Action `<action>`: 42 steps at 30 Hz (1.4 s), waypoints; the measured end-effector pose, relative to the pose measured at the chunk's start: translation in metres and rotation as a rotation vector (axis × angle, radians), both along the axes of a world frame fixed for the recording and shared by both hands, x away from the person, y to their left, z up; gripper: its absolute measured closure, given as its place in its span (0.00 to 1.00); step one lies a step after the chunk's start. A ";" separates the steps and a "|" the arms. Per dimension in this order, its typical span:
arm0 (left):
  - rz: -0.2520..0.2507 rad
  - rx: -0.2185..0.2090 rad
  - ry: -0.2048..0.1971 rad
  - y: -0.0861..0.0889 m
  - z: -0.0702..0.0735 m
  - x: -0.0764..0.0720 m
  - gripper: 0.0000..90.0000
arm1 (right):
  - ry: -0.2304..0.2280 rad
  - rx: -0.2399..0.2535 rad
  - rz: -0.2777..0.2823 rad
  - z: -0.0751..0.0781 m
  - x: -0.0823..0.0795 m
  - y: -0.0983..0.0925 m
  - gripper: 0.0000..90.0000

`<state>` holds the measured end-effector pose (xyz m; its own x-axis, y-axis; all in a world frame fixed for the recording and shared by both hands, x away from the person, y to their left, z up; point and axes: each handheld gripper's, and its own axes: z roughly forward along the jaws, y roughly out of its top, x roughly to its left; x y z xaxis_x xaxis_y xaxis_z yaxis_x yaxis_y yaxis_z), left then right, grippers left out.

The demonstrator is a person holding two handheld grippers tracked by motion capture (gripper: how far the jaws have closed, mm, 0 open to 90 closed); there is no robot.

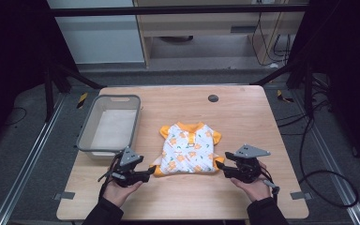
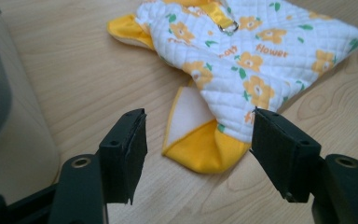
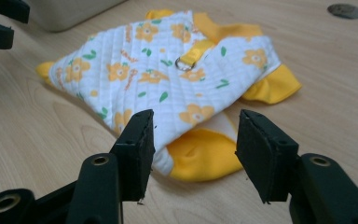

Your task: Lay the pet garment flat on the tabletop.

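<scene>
A pale wooden surface (image 1: pixel 243 112) carried everything, with a small dark round disc (image 1: pixel 213 98) set into it near the far edge. On its left part stood a grey basket (image 1: pixel 88 124), long side running away from the person, well apart from the hands.

Near the middle, toward the person's side, a small quilted garment (image 1: pixel 189 150) lay flat: white cloth printed with orange flowers and green leaves, with yellow collar, sleeves and leg cuffs. A yellow strap with a metal ring (image 3: pixel 184 63) ran along its back.

The left gripper (image 1: pixel 146 174) rested low at the garment's near left corner. In the left gripper view its jaws stood wide apart on either side of the yellow cuff (image 2: pixel 205 151), one pad at the edge of the white cloth, neither pressing on it.

The right gripper (image 1: pixel 219 166) sat at the near right corner. In the right gripper view its jaws were likewise spread, with the other yellow cuff (image 3: pixel 205 156) lying between them and unclamped; the near pad overlapped the white cloth's hem.
</scene>
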<state>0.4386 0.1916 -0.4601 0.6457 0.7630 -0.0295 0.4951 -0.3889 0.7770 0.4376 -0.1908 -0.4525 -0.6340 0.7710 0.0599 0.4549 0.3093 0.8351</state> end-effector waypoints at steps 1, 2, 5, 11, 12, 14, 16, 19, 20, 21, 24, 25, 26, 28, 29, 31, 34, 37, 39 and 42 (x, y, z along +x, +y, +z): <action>-0.007 0.006 0.004 -0.001 -0.002 0.000 0.40 | 0.006 -0.007 0.005 -0.003 0.000 0.001 0.52; -0.012 0.017 0.011 -0.004 -0.005 0.000 0.40 | 0.010 -0.010 0.008 -0.006 0.000 0.002 0.52; -0.028 0.045 0.020 -0.008 -0.011 0.001 0.43 | 0.049 -0.034 0.027 -0.018 0.000 0.006 0.53; -0.054 0.079 0.033 -0.016 -0.019 0.001 0.45 | 0.072 -0.059 0.058 -0.029 -0.002 0.012 0.53; -0.062 0.080 0.038 -0.018 -0.020 0.002 0.46 | 0.079 -0.062 0.062 -0.031 -0.001 0.014 0.53; -0.071 0.087 0.048 -0.021 -0.023 0.002 0.47 | 0.086 -0.079 0.073 -0.035 0.000 0.017 0.54; -0.079 0.097 0.062 -0.024 -0.026 0.002 0.49 | 0.089 -0.092 0.072 -0.038 0.000 0.021 0.56; -0.090 0.100 0.093 -0.028 -0.029 0.004 0.56 | 0.088 -0.100 0.078 -0.039 0.001 0.022 0.61; -0.093 0.104 0.096 -0.029 -0.030 0.004 0.59 | 0.092 -0.093 0.075 -0.039 0.002 0.022 0.63; -0.092 0.124 0.090 -0.031 -0.031 0.003 0.60 | 0.090 -0.099 0.076 -0.040 0.003 0.022 0.66; -0.090 0.128 0.088 -0.031 -0.031 0.003 0.72 | 0.106 -0.107 0.080 -0.041 0.003 0.023 0.79; -0.090 0.130 0.088 -0.030 -0.031 0.003 0.76 | 0.121 -0.109 0.080 -0.042 0.004 0.023 0.83; -0.090 0.133 0.088 -0.030 -0.031 0.004 0.81 | 0.130 -0.106 0.083 -0.042 0.004 0.023 0.87; -0.092 0.122 0.099 -0.029 -0.030 0.004 0.87 | 0.133 -0.108 0.088 -0.041 0.005 0.024 0.90; -0.095 0.113 0.107 -0.029 -0.030 0.005 0.90 | 0.134 -0.101 0.093 -0.040 0.005 0.023 0.91; -0.106 0.084 0.128 -0.027 -0.028 0.004 0.93 | 0.137 -0.078 0.093 -0.037 0.004 0.023 0.92; -0.128 0.037 0.128 -0.023 -0.017 0.000 0.94 | 0.130 -0.030 0.093 -0.030 0.002 0.018 0.93; -0.147 0.002 0.121 -0.019 -0.006 -0.008 0.94 | 0.117 0.035 0.106 -0.018 -0.005 0.010 0.93; -0.160 -0.033 0.110 -0.015 0.006 -0.015 0.94 | 0.105 0.068 0.119 -0.009 -0.011 0.006 0.93; -0.184 -0.063 0.083 -0.014 0.026 -0.022 0.94 | 0.107 0.119 0.137 0.004 -0.017 0.001 0.92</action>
